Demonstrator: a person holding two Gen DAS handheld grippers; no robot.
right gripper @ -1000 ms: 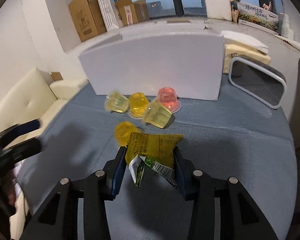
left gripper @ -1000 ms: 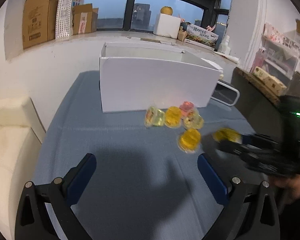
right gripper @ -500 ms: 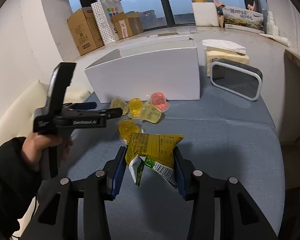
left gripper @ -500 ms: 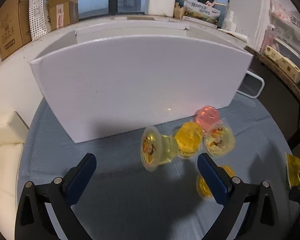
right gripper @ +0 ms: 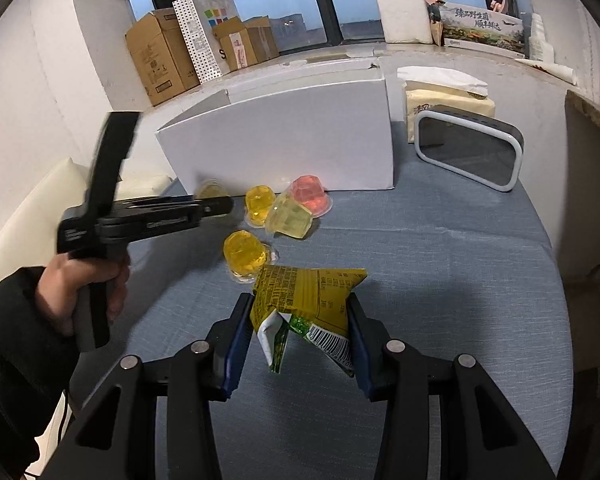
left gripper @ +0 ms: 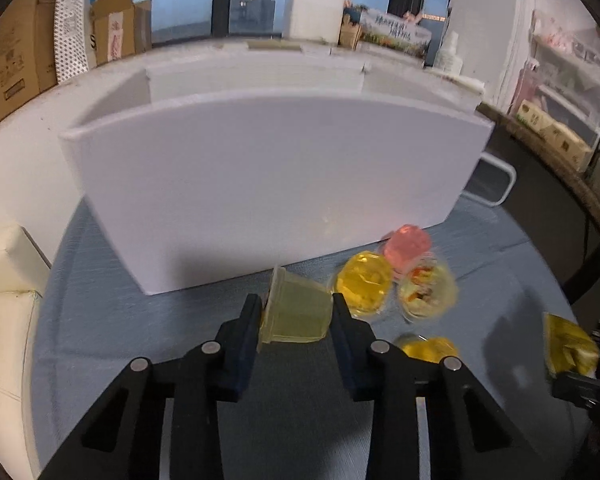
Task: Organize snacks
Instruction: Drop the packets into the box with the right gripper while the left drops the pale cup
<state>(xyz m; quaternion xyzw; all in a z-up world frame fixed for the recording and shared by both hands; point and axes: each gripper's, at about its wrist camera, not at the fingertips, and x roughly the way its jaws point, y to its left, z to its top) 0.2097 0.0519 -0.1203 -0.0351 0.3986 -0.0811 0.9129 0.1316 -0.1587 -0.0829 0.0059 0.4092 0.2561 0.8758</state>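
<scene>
Tipped on its side in front of the white box (left gripper: 268,184), a pale yellow-green jelly cup (left gripper: 300,308) is pinched between the pads of my left gripper (left gripper: 294,314), which is shut on it. To its right lie an orange-yellow cup (left gripper: 364,284), a pink cup (left gripper: 406,246) and a pale cup with a fruit label (left gripper: 426,294), with another yellow cup (left gripper: 426,348) nearer. My right gripper (right gripper: 300,312) is shut on a crumpled yellow snack packet (right gripper: 308,292) held above the blue-grey cloth. The right wrist view shows the left gripper (right gripper: 220,206) from the side, at the cup row.
A white-framed dark mirror (right gripper: 470,152) and a tissue pack (right gripper: 444,96) stand right of the box. A cream sofa (left gripper: 4,304) borders the table's left edge. Cardboard boxes (right gripper: 160,60) line the window sill. A person's hand (right gripper: 80,284) and dark sleeve hold the left gripper.
My left gripper came forward to the cups in front of the box, and its wide-open jaws closed on the pale yellow-green cup. The right gripper keeps the packet as before.
</scene>
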